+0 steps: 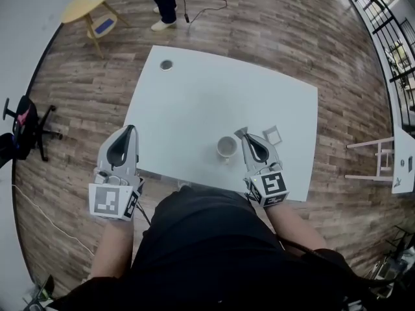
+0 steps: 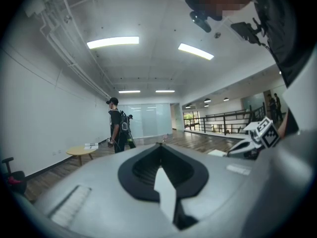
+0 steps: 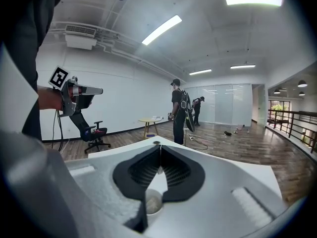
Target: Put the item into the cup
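A small flat square item (image 1: 273, 135) lies on the white table (image 1: 194, 102), near the table's front edge. The cup (image 1: 226, 147) stands on the same stretch of table, to the left of the item. The right gripper (image 1: 242, 133) lies between the two, so its body is the one thing between item and cup. The rest of the table top is bare apart from a round hole (image 1: 166, 65) near the far left corner.

The right gripper's jaws are pressed together at the tips, and no view shows anything between them. The item sits just right of those tips and apart from them. The cup is just left of the tips; in the right gripper view it shows low down through the gap under the closed jaws. The left gripper (image 1: 131, 129) is well apart from both, at the table's left edge, also with its jaws together and nothing between them.

The cup stands upright with its mouth open; whether anything lies inside cannot be told.

Farther off on the wooden floor are a standing person (image 1: 162, 2), a yellow side table (image 1: 87, 5), an office chair (image 1: 26, 125) on the left and a white stool (image 1: 373, 157) on the right.
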Tool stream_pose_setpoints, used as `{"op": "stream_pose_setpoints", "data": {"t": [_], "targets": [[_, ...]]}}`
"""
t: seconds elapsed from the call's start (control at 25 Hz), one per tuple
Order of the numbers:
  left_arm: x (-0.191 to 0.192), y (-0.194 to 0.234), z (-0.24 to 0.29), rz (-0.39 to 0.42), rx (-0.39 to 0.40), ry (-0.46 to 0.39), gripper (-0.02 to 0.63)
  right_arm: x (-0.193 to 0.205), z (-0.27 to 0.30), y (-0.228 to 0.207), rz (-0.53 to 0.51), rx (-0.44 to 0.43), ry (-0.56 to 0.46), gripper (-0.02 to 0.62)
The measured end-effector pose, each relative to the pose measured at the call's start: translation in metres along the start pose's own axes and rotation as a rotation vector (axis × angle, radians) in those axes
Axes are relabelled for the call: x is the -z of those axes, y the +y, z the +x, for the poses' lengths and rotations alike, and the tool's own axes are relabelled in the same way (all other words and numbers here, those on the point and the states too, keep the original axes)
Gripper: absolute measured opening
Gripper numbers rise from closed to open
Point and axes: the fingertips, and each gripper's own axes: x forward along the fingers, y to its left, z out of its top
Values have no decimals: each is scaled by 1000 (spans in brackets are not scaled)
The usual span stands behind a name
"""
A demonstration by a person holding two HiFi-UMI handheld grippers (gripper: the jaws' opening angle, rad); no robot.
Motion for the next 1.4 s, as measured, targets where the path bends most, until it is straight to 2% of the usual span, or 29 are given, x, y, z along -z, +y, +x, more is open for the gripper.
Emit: {"op": "stream_pose_setpoints", "data": {"t": [0.32, 0.6, 1.4], "targets": [[9, -2, 10, -11, 34, 21, -2, 4, 0, 6, 1, -6, 19, 5], [11, -14, 24, -12, 77, 31, -2, 16, -4, 23, 8, -48, 45, 5], [22, -17, 38, -22, 125, 69, -2, 37, -1, 26, 52, -32, 87, 5]]}}
